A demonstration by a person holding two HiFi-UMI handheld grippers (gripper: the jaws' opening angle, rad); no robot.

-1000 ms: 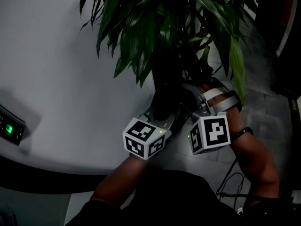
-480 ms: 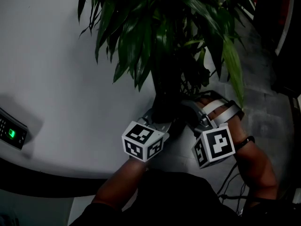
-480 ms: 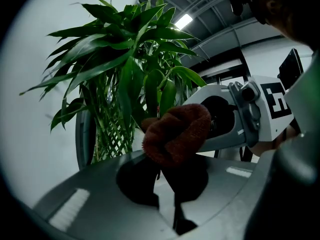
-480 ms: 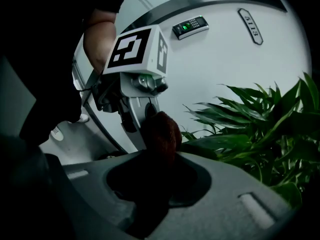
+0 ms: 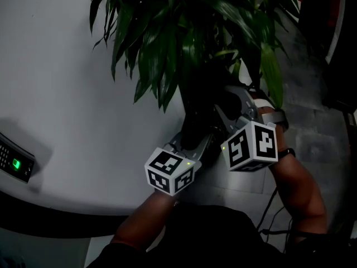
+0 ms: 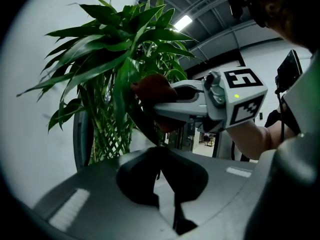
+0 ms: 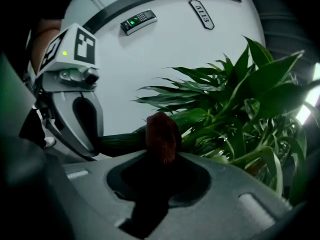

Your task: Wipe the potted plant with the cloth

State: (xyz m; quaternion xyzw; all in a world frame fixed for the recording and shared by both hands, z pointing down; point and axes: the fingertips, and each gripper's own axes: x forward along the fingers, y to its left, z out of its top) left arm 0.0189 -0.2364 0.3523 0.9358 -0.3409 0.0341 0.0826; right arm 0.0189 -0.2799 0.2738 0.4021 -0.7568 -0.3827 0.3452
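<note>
Your left gripper is closed on a leaf tip. Your right gripper clamps the cloth, apparently against that leaf's edge. The wall stands close on the left.

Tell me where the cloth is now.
Right gripper view: the cloth is clamped in the right gripper, against the leaf that the left gripper holds.

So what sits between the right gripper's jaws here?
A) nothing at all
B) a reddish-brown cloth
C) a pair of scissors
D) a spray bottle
B: the right gripper view shows the right gripper shut on the reddish-brown cloth, beside the leaf that the left gripper holds.
</note>
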